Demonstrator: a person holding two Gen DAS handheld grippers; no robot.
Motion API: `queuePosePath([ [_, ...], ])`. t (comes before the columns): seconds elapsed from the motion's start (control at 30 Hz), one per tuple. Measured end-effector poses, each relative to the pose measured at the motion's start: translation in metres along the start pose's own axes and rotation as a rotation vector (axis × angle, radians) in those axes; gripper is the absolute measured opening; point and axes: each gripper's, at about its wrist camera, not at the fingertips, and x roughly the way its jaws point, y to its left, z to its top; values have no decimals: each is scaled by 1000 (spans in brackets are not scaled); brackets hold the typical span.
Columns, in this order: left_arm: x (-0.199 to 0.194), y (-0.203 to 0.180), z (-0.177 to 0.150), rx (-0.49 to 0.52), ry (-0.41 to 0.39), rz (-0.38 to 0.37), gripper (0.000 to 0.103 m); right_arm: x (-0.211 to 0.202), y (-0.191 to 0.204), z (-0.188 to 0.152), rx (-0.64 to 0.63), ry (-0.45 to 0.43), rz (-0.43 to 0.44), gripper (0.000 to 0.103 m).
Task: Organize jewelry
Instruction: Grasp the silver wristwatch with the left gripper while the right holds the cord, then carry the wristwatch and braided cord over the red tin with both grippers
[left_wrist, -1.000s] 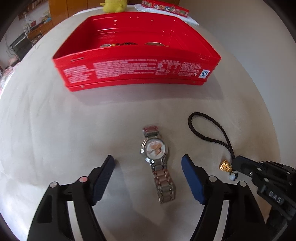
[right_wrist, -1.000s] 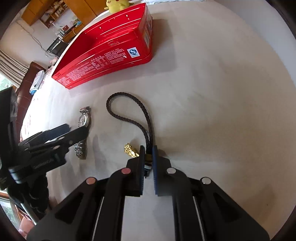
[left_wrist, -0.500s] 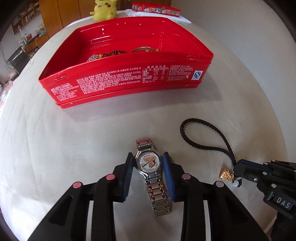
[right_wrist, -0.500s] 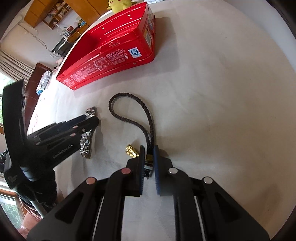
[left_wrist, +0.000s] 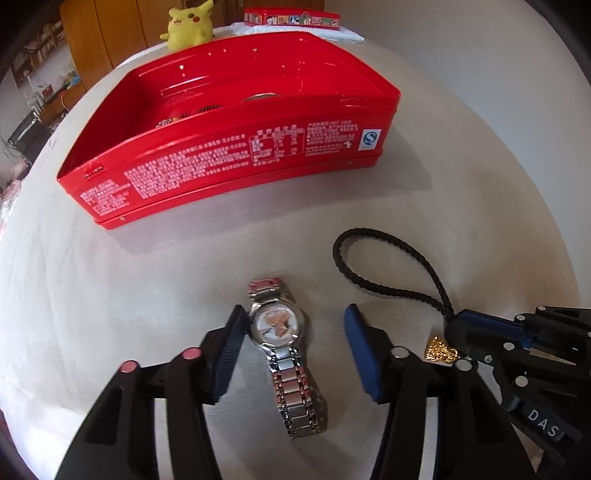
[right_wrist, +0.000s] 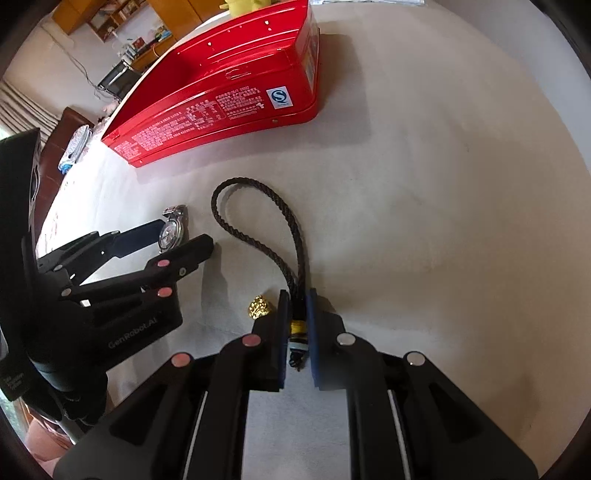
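Note:
A silver wristwatch (left_wrist: 282, 343) lies flat on the white tablecloth. My left gripper (left_wrist: 295, 317) is open around it, with the left pad touching the watch face and the right pad apart from it. The watch also shows in the right wrist view (right_wrist: 171, 230). A black braided cord (right_wrist: 258, 229) with a gold charm (right_wrist: 259, 307) lies to the right. My right gripper (right_wrist: 296, 295) is shut on the cord's knotted end by the charm. The cord loop (left_wrist: 373, 269) and charm (left_wrist: 439, 350) show in the left wrist view too.
An open red tin box (left_wrist: 236, 162) stands on the table beyond the watch, with several pieces of jewelry inside. A yellow plush toy (left_wrist: 188, 24) and a small red tin (left_wrist: 291, 16) sit behind it. The table edge curves off at the right.
My left gripper closed around the watch half a second ago and has now opened again, its right finger moving away. The right gripper keeps its hold on the cord.

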Motion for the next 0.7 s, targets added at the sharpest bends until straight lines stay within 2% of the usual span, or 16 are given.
queuePosePath([
  [0.03, -2, 0, -1, -6, -3, -1, 38, 0, 0, 0, -2, 2, -3, 10],
  [0.07, -4, 0, -3, -12, -6, -3, 32, 0, 1, 1, -4, 2, -7, 9],
  [0.27, -7, 0, -7, -28, -24, -11, 32, 1, -1, 4, 14, 5, 8, 9],
  [0.33, -12, 1, -12, -38, -24, -23, 32, -1, -3, 4, 20, 5, 16, 5],
  [0.47, -13, 14, -11, -52, -26, -47, 32, -4, -7, 4, 36, 7, 62, 3],
  [0.5, -16, 14, -11, -53, -31, -49, 32, -7, -7, 5, 41, 1, 89, 3],
  [0.7, -43, 20, -12, -56, -87, -69, 32, -27, -2, 6, 33, -45, 124, 3],
])
